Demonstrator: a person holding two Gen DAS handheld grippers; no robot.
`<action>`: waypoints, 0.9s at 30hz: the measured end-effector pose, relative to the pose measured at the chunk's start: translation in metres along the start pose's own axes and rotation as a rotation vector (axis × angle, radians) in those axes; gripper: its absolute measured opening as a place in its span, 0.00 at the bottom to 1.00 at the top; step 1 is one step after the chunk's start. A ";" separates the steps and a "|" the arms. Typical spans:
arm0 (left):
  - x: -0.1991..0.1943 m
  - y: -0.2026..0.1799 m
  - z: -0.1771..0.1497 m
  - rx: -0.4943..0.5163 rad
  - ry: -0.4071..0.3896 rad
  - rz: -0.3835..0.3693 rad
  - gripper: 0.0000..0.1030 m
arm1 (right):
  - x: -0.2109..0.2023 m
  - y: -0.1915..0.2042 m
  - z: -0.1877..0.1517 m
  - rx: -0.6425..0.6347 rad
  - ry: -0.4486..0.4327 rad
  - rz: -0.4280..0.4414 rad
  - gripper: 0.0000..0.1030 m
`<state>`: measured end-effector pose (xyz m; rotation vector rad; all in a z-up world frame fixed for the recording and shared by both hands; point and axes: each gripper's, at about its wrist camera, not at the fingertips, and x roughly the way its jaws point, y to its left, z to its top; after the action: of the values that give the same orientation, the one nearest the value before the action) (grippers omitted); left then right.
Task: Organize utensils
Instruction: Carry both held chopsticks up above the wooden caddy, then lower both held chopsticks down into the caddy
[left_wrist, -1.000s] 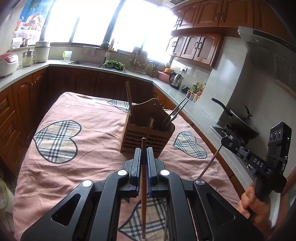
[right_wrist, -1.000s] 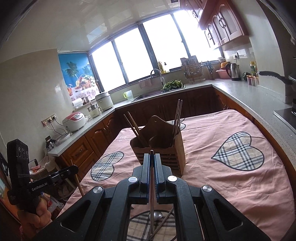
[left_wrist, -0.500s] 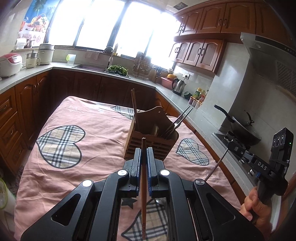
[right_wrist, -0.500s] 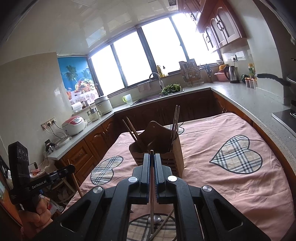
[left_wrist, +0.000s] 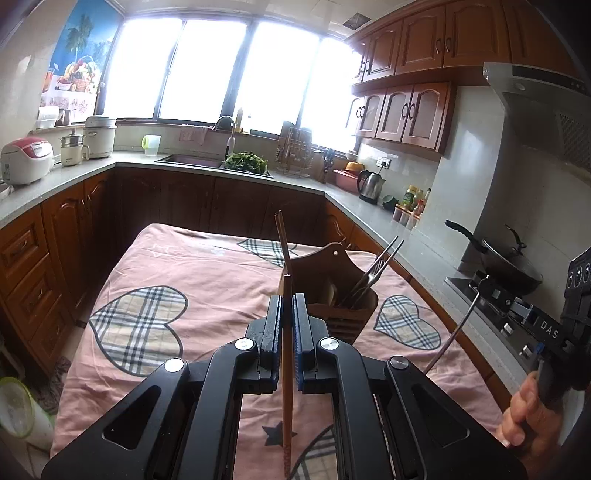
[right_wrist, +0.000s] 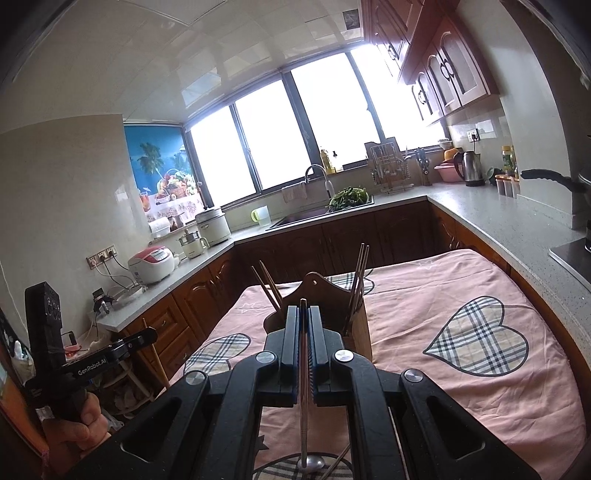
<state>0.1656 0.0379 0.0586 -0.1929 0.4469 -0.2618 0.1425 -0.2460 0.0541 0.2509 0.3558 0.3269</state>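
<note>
Kitchen table under a pink heart-patterned cloth (left_wrist: 192, 273), viewed along both grippers. Nearest, the left gripper (left_wrist: 287, 306) is clenched on a wooden chopstick (left_wrist: 286, 387) held upright between its pads; the right gripper (right_wrist: 303, 317) is clenched on a metal spoon (right_wrist: 303, 406), bowl end hanging low. Just beyond both stands the wooden utensil holder (right_wrist: 360, 328) on the cloth, with chopsticks in one compartment and metal cutlery in another. Farther off, countertop (left_wrist: 303, 184) and windows.

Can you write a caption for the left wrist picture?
Left gripper clamps a wooden chopstick before the wooden utensil holder.
</note>
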 end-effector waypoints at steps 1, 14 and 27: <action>0.001 0.000 0.002 0.000 -0.003 0.000 0.04 | 0.001 0.000 0.002 0.000 -0.002 0.002 0.04; 0.024 0.008 0.025 -0.017 -0.036 0.017 0.04 | 0.016 -0.001 0.021 -0.005 -0.049 0.006 0.04; 0.041 0.010 0.065 -0.063 -0.129 -0.015 0.04 | 0.035 -0.009 0.056 0.013 -0.132 -0.011 0.04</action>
<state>0.2320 0.0434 0.0977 -0.2727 0.3263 -0.2485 0.1974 -0.2524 0.0917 0.2818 0.2292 0.2954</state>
